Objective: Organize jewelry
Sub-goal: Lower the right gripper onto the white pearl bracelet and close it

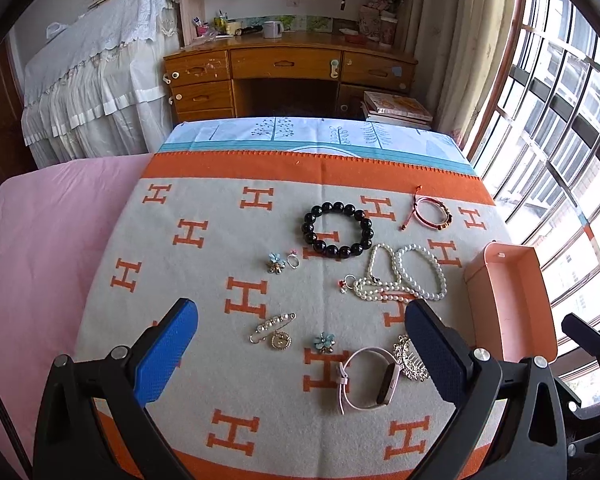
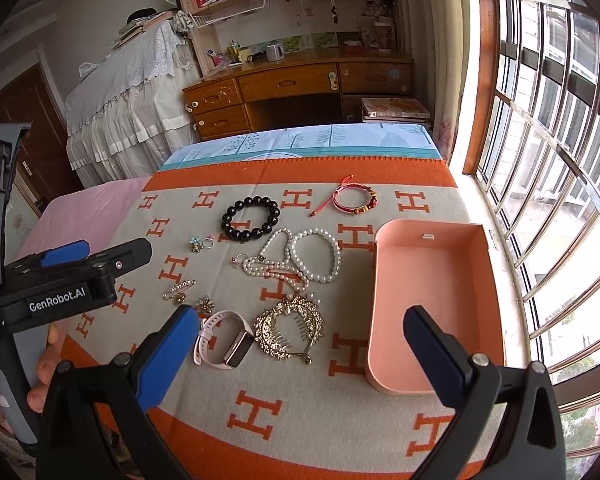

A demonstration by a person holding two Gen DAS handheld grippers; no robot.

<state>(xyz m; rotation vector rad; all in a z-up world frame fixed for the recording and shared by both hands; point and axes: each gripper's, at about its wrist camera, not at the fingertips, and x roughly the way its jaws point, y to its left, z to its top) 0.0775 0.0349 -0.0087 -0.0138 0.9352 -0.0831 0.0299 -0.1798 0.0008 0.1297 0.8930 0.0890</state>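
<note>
We hold the left gripper (image 1: pixel 300 344) and right gripper (image 2: pixel 300 348) wide open and empty over the jewelry (image 2: pixel 292 264), scattered left of the empty pink box (image 2: pixel 432 312) awaiting sorting.

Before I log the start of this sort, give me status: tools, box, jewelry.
Left tool open, right tool open, both empty. Pink box empty. Jewelry loose on blanket; pink watch nearest. Nothing blocking.

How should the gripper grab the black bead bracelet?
Pinch the black bead bracelet across one side of its ring, coming from above. It lies flat with an open middle, so one finger probably fits inside and one outside the beads.
</note>
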